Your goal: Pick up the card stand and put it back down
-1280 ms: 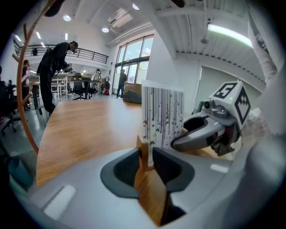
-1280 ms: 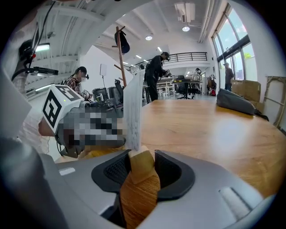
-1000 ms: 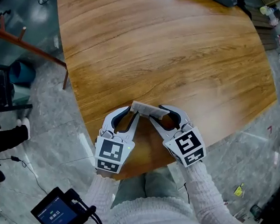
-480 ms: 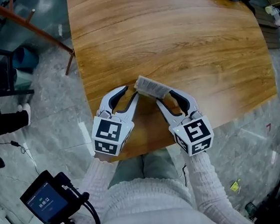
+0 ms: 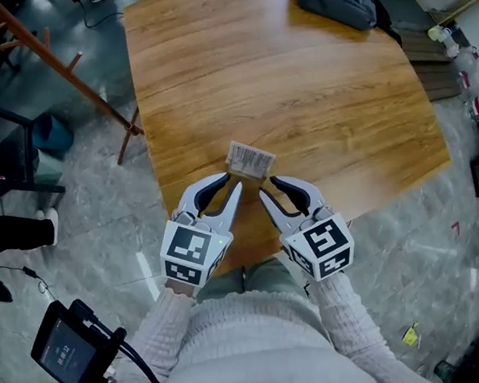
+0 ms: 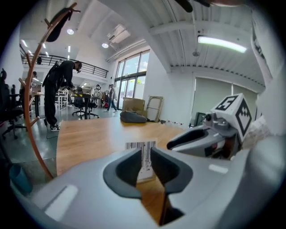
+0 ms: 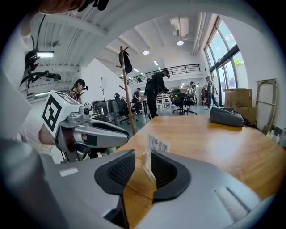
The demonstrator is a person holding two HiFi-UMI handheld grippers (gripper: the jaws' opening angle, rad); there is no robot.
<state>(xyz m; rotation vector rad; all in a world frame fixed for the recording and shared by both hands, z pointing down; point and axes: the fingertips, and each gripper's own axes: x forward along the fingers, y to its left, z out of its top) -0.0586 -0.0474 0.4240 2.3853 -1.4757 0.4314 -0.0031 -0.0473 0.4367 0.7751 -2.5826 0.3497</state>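
Grippers left [image 5: 231,183] and right [image 5: 267,187] hang part open and empty, jaws having just been closing. Their tips stop just short of the card stand [image 5: 250,158], upright near the bench's [image 5: 336,94] near edge. Keep clear of the thin card; touch only its base.

No legible text, barcode-like stripes on card stand [image 5: 250,157]

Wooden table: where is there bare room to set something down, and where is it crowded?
Bare wood runs from the striped white card stand to the dark grey bag at the far edge, and to both sides of the wooden table. Crowded only at the near edge: the left gripper and right gripper hover by the stand.
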